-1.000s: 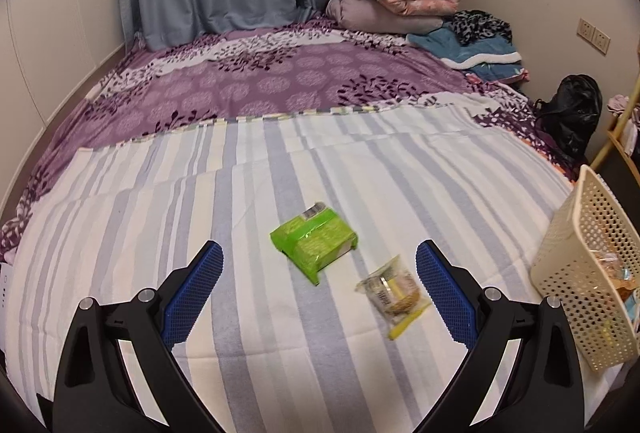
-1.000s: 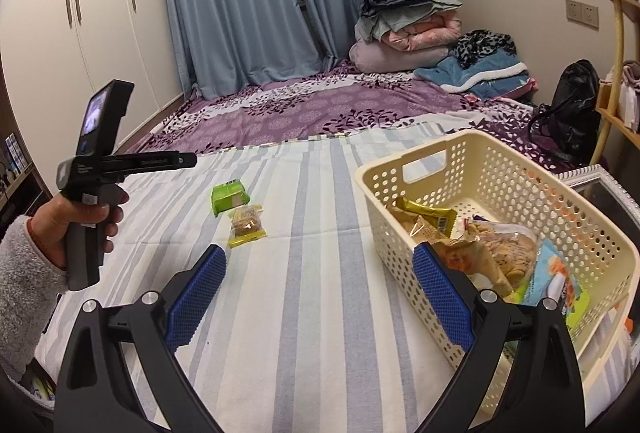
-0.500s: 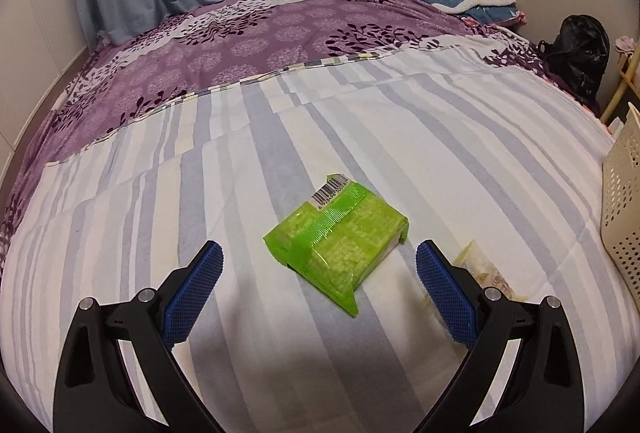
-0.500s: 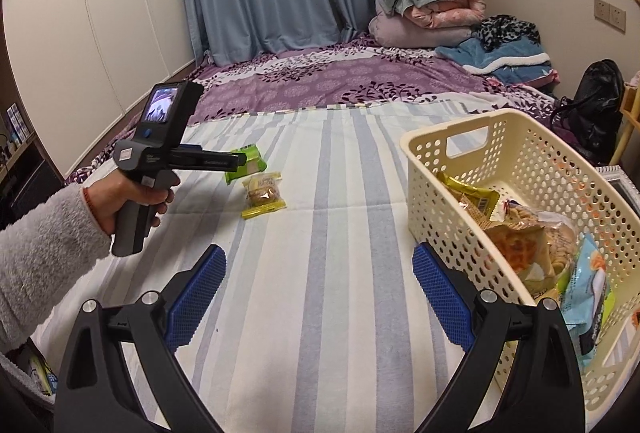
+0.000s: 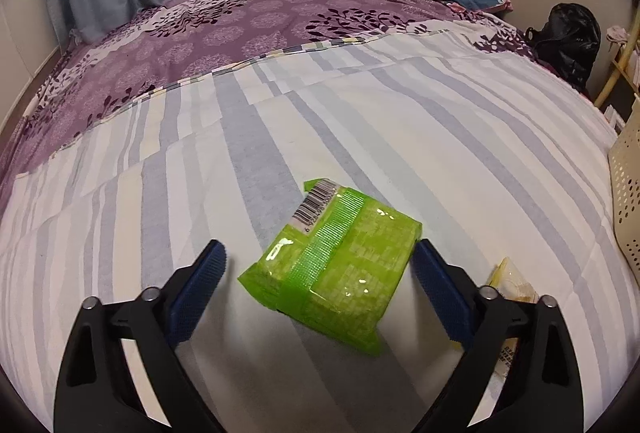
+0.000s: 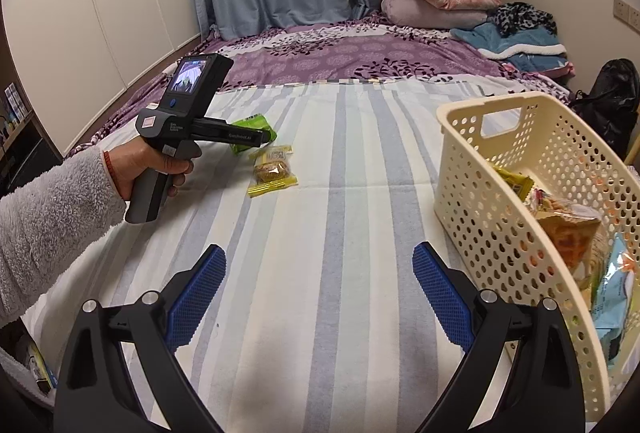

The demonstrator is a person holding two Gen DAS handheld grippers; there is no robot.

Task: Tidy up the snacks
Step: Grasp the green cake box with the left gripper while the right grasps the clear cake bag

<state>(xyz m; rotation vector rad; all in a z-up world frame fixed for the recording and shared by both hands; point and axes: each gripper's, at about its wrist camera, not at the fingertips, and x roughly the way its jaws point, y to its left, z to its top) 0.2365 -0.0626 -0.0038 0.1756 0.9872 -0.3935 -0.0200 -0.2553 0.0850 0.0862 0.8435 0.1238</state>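
**Left gripper over the green pack, basket waiting on the right**

The right gripper point(image 6: 318, 283) hangs above the striped bed sheet point(image 6: 340, 233), blue-padded fingers point(image 6: 196, 291) spread wide with nothing between them. Across the bed, a hand in a fluffy grey sleeve point(image 6: 136, 169) holds the left gripper point(image 6: 262, 141) at the bright green snack pack point(image 6: 252, 125). Just beside it lies a clear yellow-edged cake wrapper point(image 6: 273, 171). The cream perforated plastic basket point(image 6: 516, 193) at right holds several snack bags point(image 6: 568, 229).

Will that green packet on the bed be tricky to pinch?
Probably a little slippery: the green packet has glossy film with glare. It looks flat and blocky, so it likely won't roll. The open left gripper straddles it.
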